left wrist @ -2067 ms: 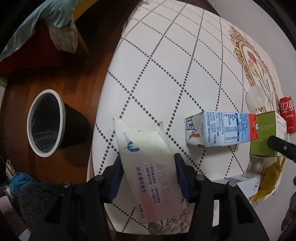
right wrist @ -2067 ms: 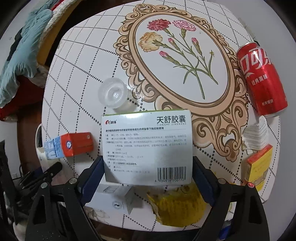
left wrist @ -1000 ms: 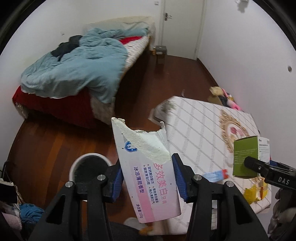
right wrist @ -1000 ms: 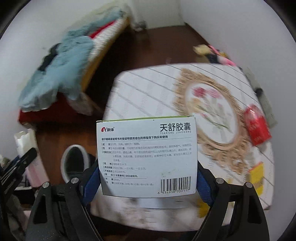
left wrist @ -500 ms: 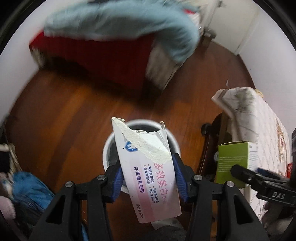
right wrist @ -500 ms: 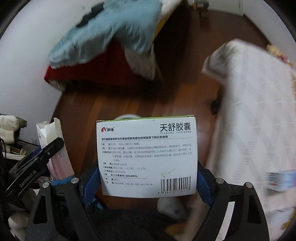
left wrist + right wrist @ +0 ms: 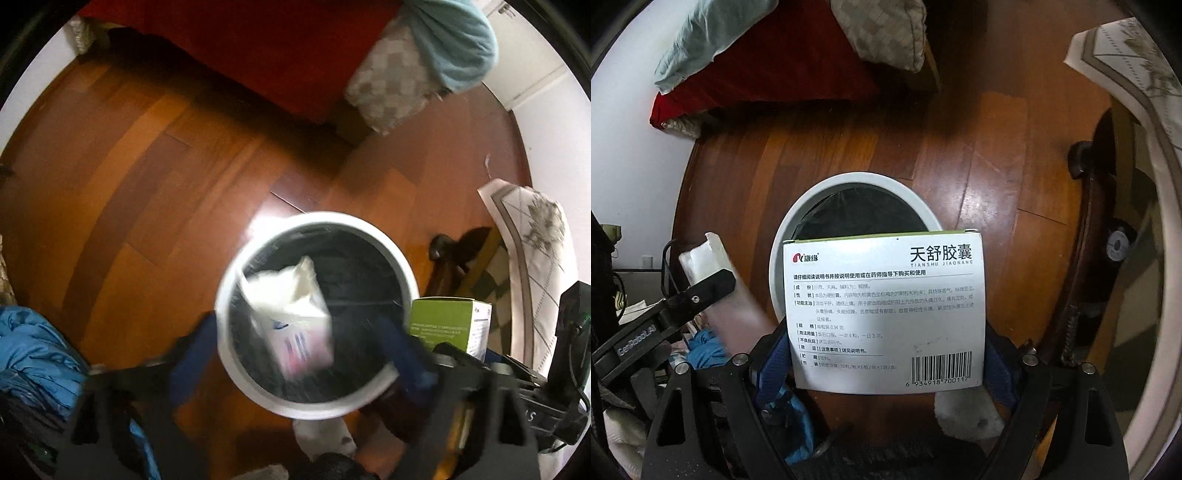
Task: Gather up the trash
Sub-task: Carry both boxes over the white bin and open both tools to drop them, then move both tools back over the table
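Left gripper (image 7: 295,354) spreading, torn carton (image 7: 291,325) dropping into bin (image 7: 402,273) | right gripper (image 7: 886,354) clamping medicine box (image 7: 886,314), bin mouth lying just ahead

We note a reddish-brown plank floor (image 7: 177,177) throughout. Along the far edge stands a bed with a red sheet (image 7: 258,48), a checked grey mattress corner (image 7: 391,88) and a pale teal blanket (image 7: 458,40) hanging over it. At right we see the table (image 7: 535,236) edge, its white diamond-grid cloth hanging down. Blue clothing (image 7: 33,362) lies heaped at lower left.
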A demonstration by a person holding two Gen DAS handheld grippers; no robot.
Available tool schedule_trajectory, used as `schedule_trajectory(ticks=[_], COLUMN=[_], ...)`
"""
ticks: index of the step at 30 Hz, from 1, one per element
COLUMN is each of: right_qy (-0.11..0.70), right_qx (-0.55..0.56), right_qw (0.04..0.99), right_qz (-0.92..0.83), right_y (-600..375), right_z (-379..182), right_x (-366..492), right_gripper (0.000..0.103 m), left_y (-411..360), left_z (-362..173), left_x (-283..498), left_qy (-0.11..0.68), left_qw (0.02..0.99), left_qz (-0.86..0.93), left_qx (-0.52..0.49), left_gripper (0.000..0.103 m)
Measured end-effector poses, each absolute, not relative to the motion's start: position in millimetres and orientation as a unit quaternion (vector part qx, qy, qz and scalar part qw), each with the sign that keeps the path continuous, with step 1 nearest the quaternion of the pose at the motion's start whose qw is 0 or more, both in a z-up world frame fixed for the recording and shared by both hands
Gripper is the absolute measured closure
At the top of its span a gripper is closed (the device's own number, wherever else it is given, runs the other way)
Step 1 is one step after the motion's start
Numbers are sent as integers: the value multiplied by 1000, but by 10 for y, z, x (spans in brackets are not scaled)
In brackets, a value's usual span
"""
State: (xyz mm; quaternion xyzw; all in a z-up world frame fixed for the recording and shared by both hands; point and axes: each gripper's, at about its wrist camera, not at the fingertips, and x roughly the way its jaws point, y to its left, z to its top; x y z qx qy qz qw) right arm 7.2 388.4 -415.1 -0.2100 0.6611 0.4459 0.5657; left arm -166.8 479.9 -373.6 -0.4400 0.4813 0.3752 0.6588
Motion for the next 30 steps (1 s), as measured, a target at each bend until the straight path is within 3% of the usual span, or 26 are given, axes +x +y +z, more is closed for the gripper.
schedule_trajectory(ticks=[3, 4, 5, 17, 30], right_qy=[667, 667, 665, 588, 545], right_qx=[-214, -212, -209, -301, -292], right_qw=[565, 566, 570, 621, 650], right_qz=[437, 436, 435, 421, 441], right_y=[3991, 4013, 4037, 3801, 3082], right_z=[-4260, -4277, -4291, -4100, -3446], right_x=[75, 76, 72, -198, -363], right_gripper=[11, 9, 0, 0, 0], left_y=[4856, 4840, 4844, 4431, 3735], left_z=[-3708, -3688, -3679, -3457, -2816], left_x=[-1835, -1876, -1908, -2008, -2126], left_qy=[481, 474, 470, 488, 470], left_qw=[654, 655, 656, 651, 668], left_qz=[399, 410, 418, 470, 494], left_qx=[-427, -423, -417, -343, -298], left_gripper=[6, 6, 6, 6, 6])
